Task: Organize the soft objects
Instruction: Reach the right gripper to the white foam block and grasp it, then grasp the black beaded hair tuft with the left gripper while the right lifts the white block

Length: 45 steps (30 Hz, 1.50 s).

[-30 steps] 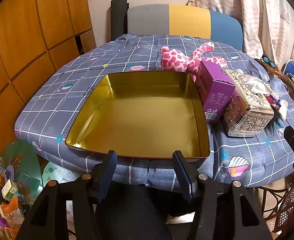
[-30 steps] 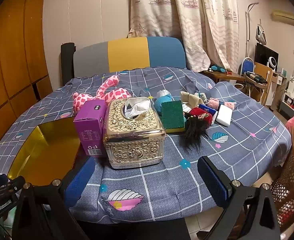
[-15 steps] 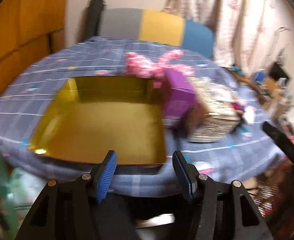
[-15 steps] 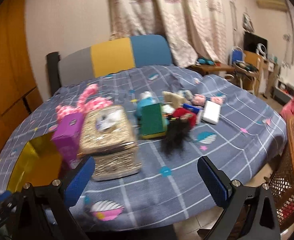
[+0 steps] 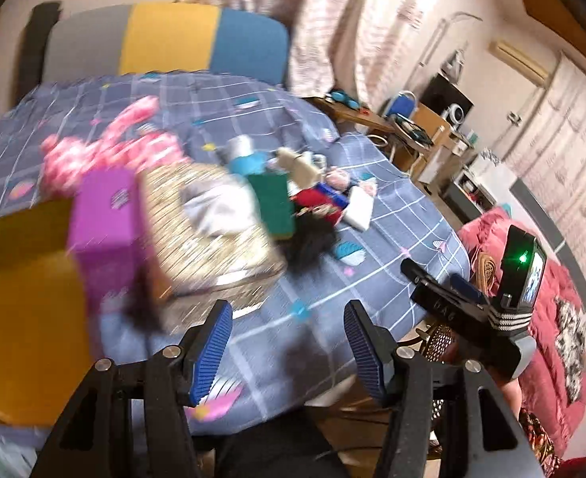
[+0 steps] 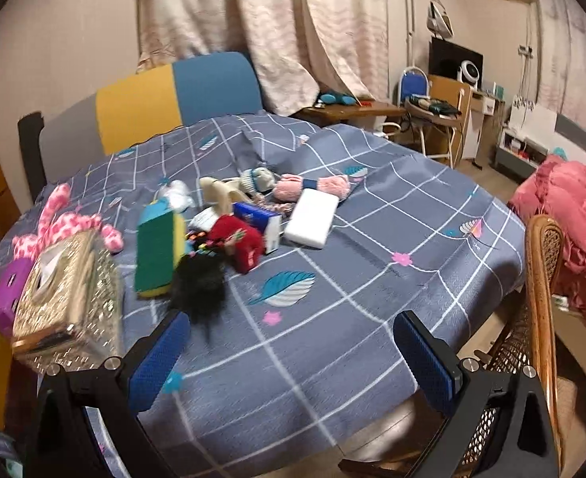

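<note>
A pink spotted plush (image 5: pixel 113 147) (image 6: pixel 65 225) lies at the back left of the blue checked table. A red doll with black hair (image 6: pixel 229 251) (image 5: pixel 313 219), a pink fuzzy toy (image 6: pixel 313 187), a small grey-blue plush (image 6: pixel 259 179) and a green-yellow sponge (image 6: pixel 157 255) (image 5: pixel 277 203) sit mid-table. The gold tin tray (image 5: pixel 18 298) is at the left. My left gripper (image 5: pixel 289 342) is open and empty at the table's near edge. My right gripper (image 6: pixel 293 358) is open wide, empty, near the front edge; it also shows in the left wrist view (image 5: pixel 464 302).
A gold tissue box (image 6: pixel 69 290) (image 5: pixel 209 235) and purple carton (image 5: pixel 105 231) stand beside the tray. A white block (image 6: pixel 311 223) and blue box (image 6: pixel 257 219) lie among the toys. A wicker chair (image 6: pixel 540 279) is at the right; a sofa (image 6: pixel 173 95) is behind.
Both views have swung right with motion blur. The left gripper turned from the tray toward the toy pile. The right view shifted so the toys sit left of centre. Both grippers stayed open.
</note>
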### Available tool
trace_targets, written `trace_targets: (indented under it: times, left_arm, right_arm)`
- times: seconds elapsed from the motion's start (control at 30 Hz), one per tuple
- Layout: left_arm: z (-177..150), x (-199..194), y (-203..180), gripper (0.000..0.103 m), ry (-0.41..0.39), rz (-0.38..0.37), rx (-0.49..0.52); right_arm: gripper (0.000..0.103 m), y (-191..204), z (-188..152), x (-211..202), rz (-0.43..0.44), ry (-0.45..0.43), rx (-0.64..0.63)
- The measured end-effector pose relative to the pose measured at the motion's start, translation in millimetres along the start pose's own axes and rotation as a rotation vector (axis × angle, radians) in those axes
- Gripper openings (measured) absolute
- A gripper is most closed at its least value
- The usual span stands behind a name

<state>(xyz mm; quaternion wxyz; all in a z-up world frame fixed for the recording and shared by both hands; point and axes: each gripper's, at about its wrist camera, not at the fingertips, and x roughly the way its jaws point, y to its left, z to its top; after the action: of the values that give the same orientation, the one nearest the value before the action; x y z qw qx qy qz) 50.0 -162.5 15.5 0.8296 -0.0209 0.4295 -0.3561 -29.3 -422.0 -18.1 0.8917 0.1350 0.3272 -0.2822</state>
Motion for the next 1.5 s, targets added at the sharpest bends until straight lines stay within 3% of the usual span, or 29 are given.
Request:
trace_targets:
  times: [0.13, 0.23, 0.3, 0.4, 0.57, 0.77, 0.8, 0.87, 1.03, 1.17, 1.27, 1.5]
  left_arm:
    - [27, 33, -37, 0.062, 0.029, -0.005, 0.079]
    - [36, 58, -47, 0.062, 0.076, -0.018, 0.068]
    - [40, 74, -51, 0.062, 0.116, -0.007, 0.035]
    - [42, 93, -49, 0.062, 0.156, 0.007, -0.013]
    - [46, 110, -44, 0.062, 0.175, 0.050, -0.064]
    - [55, 125, -43, 0.062, 0.172, 0.107, -0.086]
    - [56, 128, -43, 0.062, 0.173, 0.112, -0.087]
    - [59, 134, -44, 0.062, 0.179, 0.124, -0.094]
    - [68, 149, -50, 0.062, 0.181, 0.131, -0.109]
    - [80, 166, -64, 0.062, 0.174, 0.146, -0.093]
    - [93, 188, -75, 0.062, 0.182, 0.149, -0.086]
    - [117, 253, -77, 0.062, 0.243, 0.276, -0.041]
  right_arm:
    - [0.103, -26, 31, 41, 0.013, 0.044, 0.031]
    - [0.103, -41, 62, 87, 0.013, 0.110, 0.043]
    - [0.098, -51, 79, 121, 0.030, 0.174, 0.099]
    - [0.084, -64, 97, 178, 0.075, 0.288, 0.194]
    - [0.081, -54, 108, 229, 0.074, 0.319, 0.179]
    - [0.076, -49, 103, 268, 0.061, 0.418, 0.151]
    - [0.075, -51, 102, 270, 0.067, 0.421, 0.157]
    - [0.059, -50, 104, 267, 0.067, 0.405, 0.118]
    - [0.058, -66, 105, 244, 0.116, 0.415, 0.137]
    - [0.058, -85, 101, 222, 0.186, 0.406, 0.244]
    - [0.058, -87, 108, 210, 0.223, 0.368, 0.261]
    - [0.058, -87, 120, 207, 0.273, 0.328, 0.244]
